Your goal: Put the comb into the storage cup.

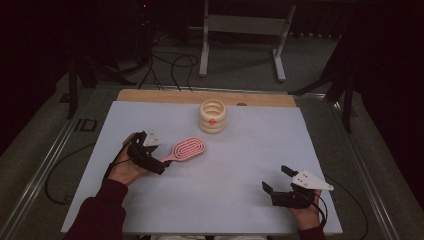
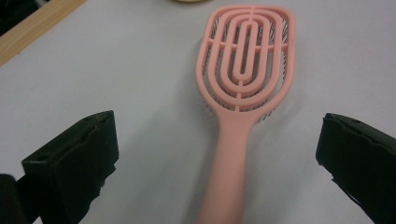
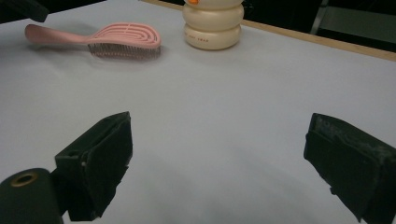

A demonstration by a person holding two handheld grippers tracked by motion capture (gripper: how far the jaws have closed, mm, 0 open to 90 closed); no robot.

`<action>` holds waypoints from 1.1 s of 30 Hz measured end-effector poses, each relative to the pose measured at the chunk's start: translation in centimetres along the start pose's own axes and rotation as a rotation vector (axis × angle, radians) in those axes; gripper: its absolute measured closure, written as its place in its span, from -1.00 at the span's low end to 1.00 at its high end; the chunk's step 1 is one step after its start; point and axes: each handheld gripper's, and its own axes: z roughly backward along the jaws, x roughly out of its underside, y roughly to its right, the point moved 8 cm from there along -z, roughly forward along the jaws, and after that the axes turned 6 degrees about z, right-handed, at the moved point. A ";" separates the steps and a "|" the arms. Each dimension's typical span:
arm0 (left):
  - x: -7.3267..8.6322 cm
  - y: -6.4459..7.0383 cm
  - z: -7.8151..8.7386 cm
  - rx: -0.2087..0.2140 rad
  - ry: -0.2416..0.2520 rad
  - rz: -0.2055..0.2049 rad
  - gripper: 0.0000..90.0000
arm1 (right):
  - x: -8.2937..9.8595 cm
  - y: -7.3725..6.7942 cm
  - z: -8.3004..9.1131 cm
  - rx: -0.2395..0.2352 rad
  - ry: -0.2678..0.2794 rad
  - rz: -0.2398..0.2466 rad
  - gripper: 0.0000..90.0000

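Approach step: left gripper (image 1: 156, 161), jaws wide apart and empty, straddles the pink hairbrush (image 2: 243, 84) handle; closing on it comes next; right gripper (image 1: 278, 181) rests open, empty

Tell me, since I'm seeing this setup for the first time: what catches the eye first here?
The pink hairbrush stands out, lying bristles down on the white table, its handle between the open jaws of the left hand-held gripper. Behind it, near the far edge, stands a cream ribbed container with an orange spot. The right hand-held gripper sits open near the front right, holding nothing.
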 end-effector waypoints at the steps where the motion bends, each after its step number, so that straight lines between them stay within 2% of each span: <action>1: 0.0 0.0 -0.2 0.000 -0.012 -0.006 -1.00 | 0.0 0.0 0.0 0.000 -0.001 0.000 -0.82; 22: 0.5 0.2 -3.2 0.010 -0.139 -0.035 -1.00 | 0.1 0.0 -0.1 -0.006 -0.002 -0.002 -0.82; 33: 0.8 0.2 -4.6 0.016 -0.187 -0.033 -1.00 | 0.1 -0.1 -0.1 -0.010 -0.006 -0.006 -0.82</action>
